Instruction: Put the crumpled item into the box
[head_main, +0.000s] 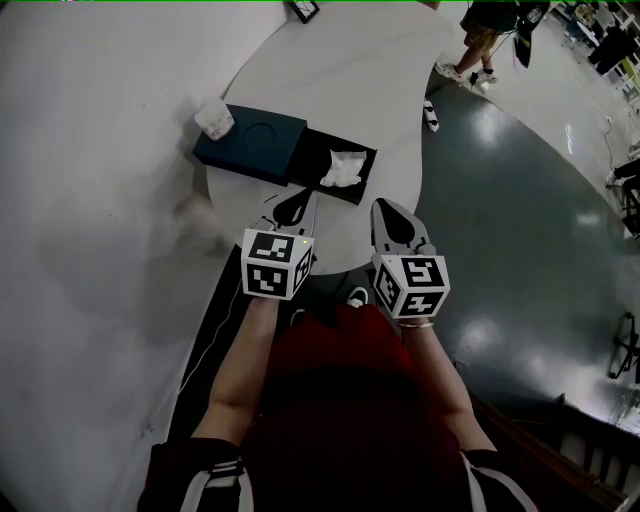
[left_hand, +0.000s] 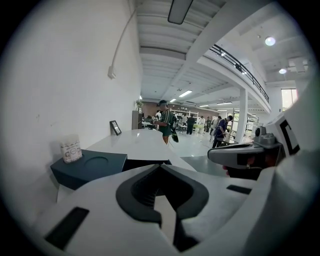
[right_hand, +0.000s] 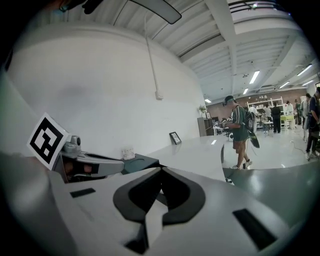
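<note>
In the box (head_main: 252, 146): crumpled item (head_main: 343, 168), likely light, soft; pinch a fold.
Left gripper (head_main: 291, 206), right gripper (head_main: 389, 211): jaws together, empty.

Curved white tabletop (head_main: 350, 60) ahead of the left claw (head_main: 291, 207) and right claw (head_main: 393, 213). Plain white wall (left_hand: 60, 75) beyond the left claw's left side; glossy dark floor (head_main: 520, 200) beyond the right claw's right. Strip lights (right_hand: 254, 76) on a white beamed ceiling (left_hand: 165, 65) far ahead.

No legible text or numbers
</note>
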